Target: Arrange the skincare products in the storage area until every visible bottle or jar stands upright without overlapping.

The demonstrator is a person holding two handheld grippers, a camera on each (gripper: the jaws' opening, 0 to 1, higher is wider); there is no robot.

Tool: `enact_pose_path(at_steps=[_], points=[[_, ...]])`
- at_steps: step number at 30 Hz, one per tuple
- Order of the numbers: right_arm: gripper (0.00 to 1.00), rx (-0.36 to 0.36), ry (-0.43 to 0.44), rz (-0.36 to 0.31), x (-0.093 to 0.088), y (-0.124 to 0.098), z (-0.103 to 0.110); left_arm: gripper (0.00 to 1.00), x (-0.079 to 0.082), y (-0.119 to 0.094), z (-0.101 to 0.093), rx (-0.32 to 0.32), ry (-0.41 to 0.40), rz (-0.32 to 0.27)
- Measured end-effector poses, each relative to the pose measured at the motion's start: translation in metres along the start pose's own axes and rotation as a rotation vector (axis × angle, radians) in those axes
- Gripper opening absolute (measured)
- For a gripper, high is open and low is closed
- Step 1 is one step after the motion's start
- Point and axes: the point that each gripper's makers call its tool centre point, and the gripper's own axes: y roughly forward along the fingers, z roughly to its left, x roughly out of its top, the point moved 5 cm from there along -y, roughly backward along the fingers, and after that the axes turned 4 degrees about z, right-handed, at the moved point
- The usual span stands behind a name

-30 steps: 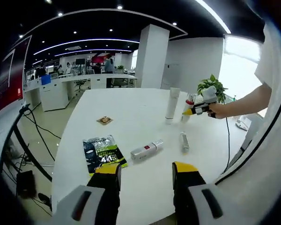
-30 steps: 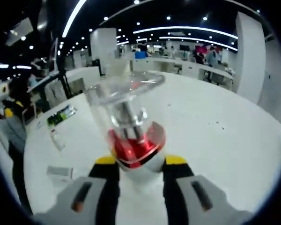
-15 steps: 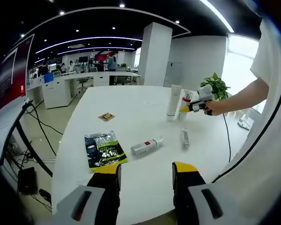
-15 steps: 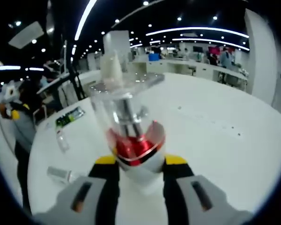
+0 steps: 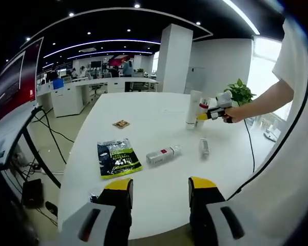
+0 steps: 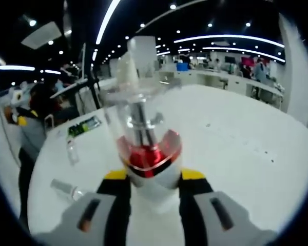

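Now the right gripper (image 6: 154, 179) is clamped on the pump bottle with the clear cap and red collar (image 6: 146, 138), and over the last second it has carried it across the round white table (image 6: 236, 133) until the tall white tube (image 6: 136, 56) rises right behind it. In the left gripper view that same bottle (image 5: 204, 106) sits just beside the upright tube (image 5: 194, 107) at the far side, so the set-down spot looks chosen; whether its base is touching the tabletop yet, I can't tell.

Meanwhile the left gripper (image 5: 156, 197) hangs back at the near edge, jaws apart and empty, and it has drifted a touch farther out. Ahead of it two pieces are lying flat: the silver bottle with a red band (image 5: 162, 154) and the small clear vial (image 5: 205, 147), well apart from the upright pair. The dark green printed sachet (image 5: 116, 158) lies flat too. My read: one product nearly placed, two left to stand up.
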Motion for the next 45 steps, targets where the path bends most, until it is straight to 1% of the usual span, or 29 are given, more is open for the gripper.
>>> enact_pose_path(at_steps=[5, 7, 10, 12, 13, 16, 17, 18, 20, 21, 22, 24, 25, 27, 28, 30, 31, 32, 33, 34, 35, 36, 37, 38, 40, 41, 42, 43, 45], points=[[0.34, 0.000, 0.010, 0.011, 0.001, 0.002, 0.000, 0.45, -0.004, -0.001, -0.006, 0.007, -0.004, 0.002], [0.35, -0.008, 0.005, 0.030, -0.001, 0.003, 0.002, 0.45, -0.005, -0.002, -0.007, 0.010, -0.008, -0.001], [0.39, -0.005, 0.012, 0.077, -0.009, 0.005, 0.004, 0.44, -0.006, -0.002, -0.007, 0.015, -0.013, -0.004], [0.40, -0.008, 0.023, 0.083, -0.011, 0.003, 0.004, 0.45, -0.005, -0.002, -0.007, 0.017, -0.017, -0.010], [0.40, -0.023, 0.062, 0.095, -0.014, 0.000, 0.004, 0.45, -0.005, -0.002, -0.007, 0.017, -0.018, -0.013], [0.44, -0.073, 0.118, 0.100, -0.020, -0.010, 0.006, 0.45, -0.003, -0.001, -0.007, 0.006, -0.032, -0.023], [0.45, -0.101, 0.158, 0.076, -0.022, -0.018, 0.011, 0.45, 0.000, 0.003, -0.005, -0.012, -0.031, -0.027], [0.47, -0.108, 0.177, 0.068, -0.022, -0.021, 0.014, 0.45, 0.001, 0.005, -0.004, -0.019, -0.031, -0.027], [0.51, -0.139, 0.258, 0.046, -0.026, -0.032, 0.024, 0.45, 0.007, 0.014, 0.001, -0.045, -0.027, -0.022], [0.52, -0.154, 0.299, 0.024, -0.028, -0.039, 0.034, 0.45, 0.010, 0.018, 0.003, -0.057, -0.019, -0.024], [0.52, -0.154, 0.308, 0.016, -0.028, -0.042, 0.038, 0.45, 0.013, 0.023, 0.006, -0.072, -0.009, -0.023], [0.52, -0.163, 0.344, 0.020, -0.034, -0.051, 0.063, 0.45, 0.016, 0.038, 0.009, -0.117, 0.036, 0.018], [0.53, -0.160, 0.338, 0.021, -0.037, -0.056, 0.079, 0.45, 0.017, 0.043, 0.010, -0.132, 0.053, 0.030], [0.53, -0.159, 0.348, 0.020, -0.039, -0.060, 0.100, 0.45, 0.020, 0.057, 0.014, -0.153, 0.080, 0.047], [0.53, -0.153, 0.366, 0.027, -0.048, -0.061, 0.110, 0.45, 0.022, 0.064, 0.016, -0.163, 0.093, 0.058], [0.52, -0.146, 0.383, 0.048, -0.055, -0.063, 0.129, 0.45, 0.022, 0.080, 0.021, -0.178, 0.146, 0.112], [0.50, -0.173, 0.373, 0.059, -0.058, -0.065, 0.141, 0.45, 0.024, 0.092, 0.024, -0.194, 0.204, 0.148], [0.46, -0.185, 0.375, 0.046, -0.058, -0.067, 0.152, 0.45, 0.025, 0.104, 0.027, -0.205, 0.254, 0.189], [0.45, -0.189, 0.391, 0.027, -0.056, -0.068, 0.159, 0.45, 0.029, 0.112, 0.030, -0.203, 0.271, 0.206], [0.46, -0.188, 0.417, 0.006, -0.054, -0.067, 0.171, 0.45, 0.037, 0.124, 0.032, -0.207, 0.287, 0.202], [0.46, -0.183, 0.417, 0.009, -0.054, -0.067, 0.175, 0.45, 0.040, 0.129, 0.032, -0.210, 0.287, 0.197], [0.46, -0.181, 0.412, 0.013, -0.054, -0.066, 0.184, 0.45, 0.047, 0.142, 0.031, -0.229, 0.303, 0.190], [0.46, -0.165, 0.404, 0.018, -0.053, -0.064, 0.193, 0.45, 0.051, 0.151, 0.030, -0.238, 0.316, 0.196], [0.46, -0.155, 0.403, 0.025, -0.054, -0.063, 0.199, 0.45, 0.055, 0.164, 0.028, -0.249, 0.377, 0.212], [0.46, -0.147, 0.404, 0.032, -0.055, -0.062, 0.204, 0.44, 0.057, 0.178, 0.024, -0.268, 0.465, 0.232], [0.46, -0.143, 0.403, 0.038, -0.055, -0.062, 0.206, 0.44, 0.056, 0.187, 0.021, -0.275, 0.501, 0.271], [0.47, -0.144, 0.404, 0.040, -0.055, -0.063, 0.206, 0.43, 0.057, 0.189, 0.019, -0.277, 0.510, 0.280], [0.47, -0.144, 0.406, 0.048, -0.053, -0.065, 0.206, 0.43, 0.057, 0.196, 0.011, -0.309, 0.570, 0.302], [0.47, -0.154, 0.390, 0.036, -0.048, -0.069, 0.204, 0.43, 0.053, 0.200, 0.004, -0.341, 0.605, 0.333]])
